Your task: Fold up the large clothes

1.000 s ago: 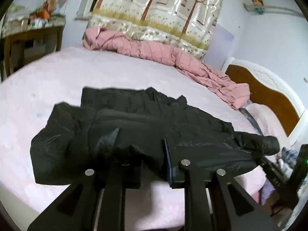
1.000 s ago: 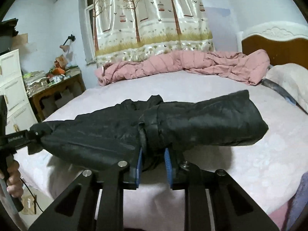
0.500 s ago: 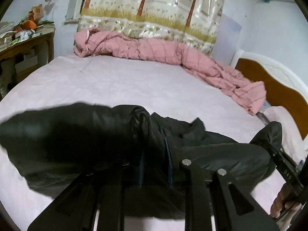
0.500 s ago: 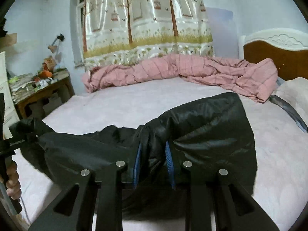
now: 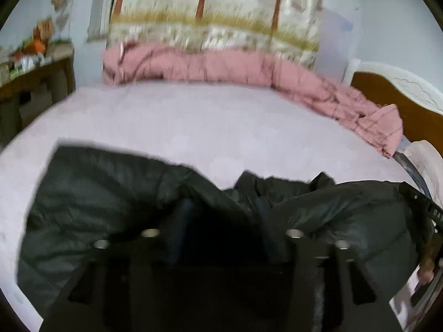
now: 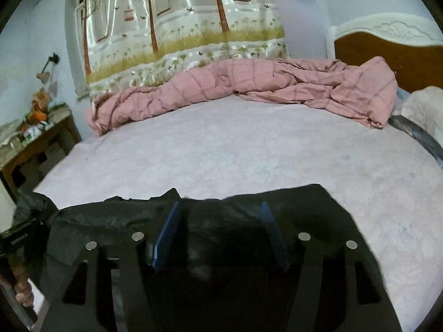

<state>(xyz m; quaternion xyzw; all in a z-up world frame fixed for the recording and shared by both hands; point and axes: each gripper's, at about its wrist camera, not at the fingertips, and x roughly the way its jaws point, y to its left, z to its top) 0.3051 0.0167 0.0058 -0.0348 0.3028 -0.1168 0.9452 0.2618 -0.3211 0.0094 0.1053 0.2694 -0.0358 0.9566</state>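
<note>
A black padded jacket [image 5: 91, 193] lies bunched at the near edge of the pale pink bed [image 5: 210, 127]. In the left wrist view my left gripper [image 5: 221, 221] is open, its blue pads spread wide over the jacket's dark folds; the view is blurred. In the right wrist view the jacket [image 6: 310, 210] lies flat under my right gripper [image 6: 220, 227], which is open with its blue pads wide apart and nothing between them. The right gripper also shows at the right edge of the left wrist view [image 5: 426, 215].
A crumpled pink checked quilt [image 6: 249, 88] runs along the far side of the bed below a tree-print curtain [image 6: 177, 22]. A wooden headboard [image 6: 387, 52] stands at the right. A cluttered wooden side table [image 6: 30, 138] stands at the left.
Both grippers have opened and let go of the jacket. The jacket has dropped from its lifted, folded-over position onto the bed near the front edge.
</note>
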